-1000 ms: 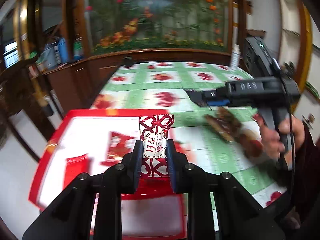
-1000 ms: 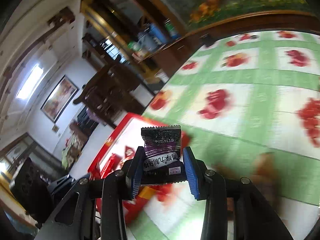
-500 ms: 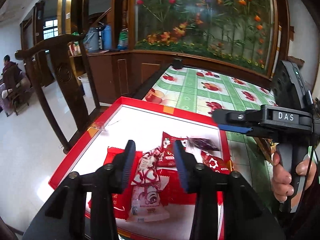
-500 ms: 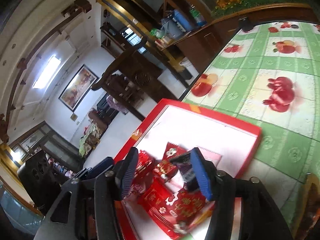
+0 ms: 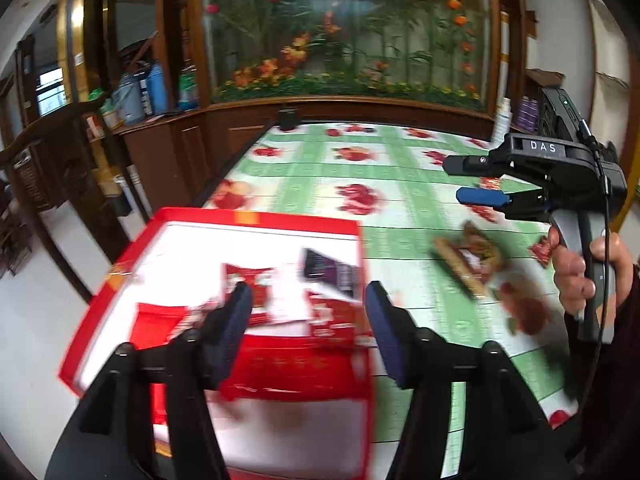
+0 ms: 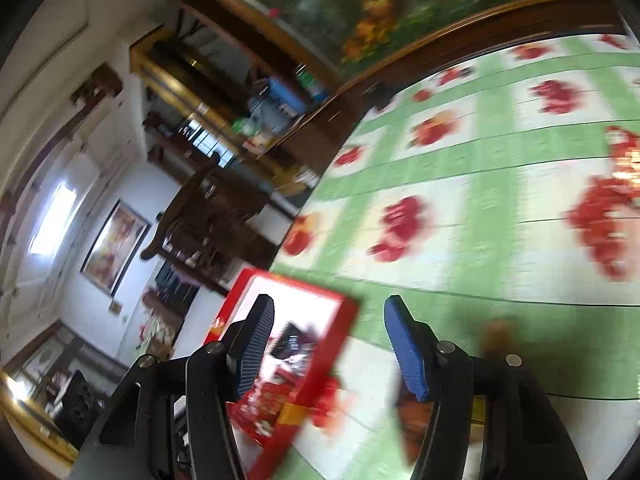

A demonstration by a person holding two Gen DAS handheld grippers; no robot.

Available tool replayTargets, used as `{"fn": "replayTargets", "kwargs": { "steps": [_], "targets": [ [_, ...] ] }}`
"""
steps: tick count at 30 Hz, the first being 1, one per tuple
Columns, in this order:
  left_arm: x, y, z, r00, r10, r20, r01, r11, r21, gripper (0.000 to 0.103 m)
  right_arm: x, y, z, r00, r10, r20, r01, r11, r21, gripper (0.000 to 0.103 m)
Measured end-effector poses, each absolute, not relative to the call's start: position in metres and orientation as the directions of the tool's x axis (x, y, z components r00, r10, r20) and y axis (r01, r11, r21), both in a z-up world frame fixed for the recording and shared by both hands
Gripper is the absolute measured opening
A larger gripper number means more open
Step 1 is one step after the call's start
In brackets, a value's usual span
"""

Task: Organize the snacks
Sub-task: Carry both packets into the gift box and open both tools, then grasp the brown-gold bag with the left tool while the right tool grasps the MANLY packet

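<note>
A red-rimmed white tray point(image 5: 256, 222) sits at the table's left edge and holds several red snack packets point(image 5: 332, 316) and a dark purple packet point(image 5: 330, 270). My left gripper point(image 5: 306, 312) is open and empty above the tray. My right gripper point(image 6: 328, 330) is open and empty over the tray's right rim point(image 6: 336, 344); it also shows in the left wrist view point(image 5: 472, 180), out over the table. Loose brown and red snacks point(image 5: 472, 260) lie on the tablecloth right of the tray. The purple packet shows in the right wrist view point(image 6: 294, 340) too.
The table has a green and white cloth with red fruit prints point(image 5: 360, 196). A small red packet point(image 5: 542, 248) lies near the person's hand. A wooden chair point(image 6: 208, 216) and cabinets stand left of the table. A white bottle point(image 5: 502, 118) stands at the far right.
Both grippers held packets one second ago, dropped them in the tray and opened. Since then both have pulled back and swung right, toward the table.
</note>
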State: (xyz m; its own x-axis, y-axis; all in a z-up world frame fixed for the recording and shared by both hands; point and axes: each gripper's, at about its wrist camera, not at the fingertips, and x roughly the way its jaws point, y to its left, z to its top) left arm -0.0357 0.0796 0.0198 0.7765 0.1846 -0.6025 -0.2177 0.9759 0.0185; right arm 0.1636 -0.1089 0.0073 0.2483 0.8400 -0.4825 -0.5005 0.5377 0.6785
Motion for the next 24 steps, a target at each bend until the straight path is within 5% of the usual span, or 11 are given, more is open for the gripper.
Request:
{"fn": "replayTargets", "kwargs": {
  "steps": [10,12,24],
  "targets": [
    [0.011,0.000,0.028,0.784,0.048,-0.619,-0.046,0.999,0.019,0.059,0.188,-0.248,0.002,0.398,0.739,-0.544,-0.352,0.671,0.653,0.063],
    [0.024,-0.012,0.028,0.787,0.043,-0.616,-0.028,0.999,0.033,0.078,0.192,-0.266,0.000,0.402,0.723,-0.562,-0.323,0.686,0.651,0.063],
    [0.082,-0.065,0.006,0.786,0.074,-0.613,0.175,0.926,0.336,0.081,0.200,-0.333,-0.030,0.287,0.655,-0.699,-0.181,0.754,0.632,0.063]
  ]
}}
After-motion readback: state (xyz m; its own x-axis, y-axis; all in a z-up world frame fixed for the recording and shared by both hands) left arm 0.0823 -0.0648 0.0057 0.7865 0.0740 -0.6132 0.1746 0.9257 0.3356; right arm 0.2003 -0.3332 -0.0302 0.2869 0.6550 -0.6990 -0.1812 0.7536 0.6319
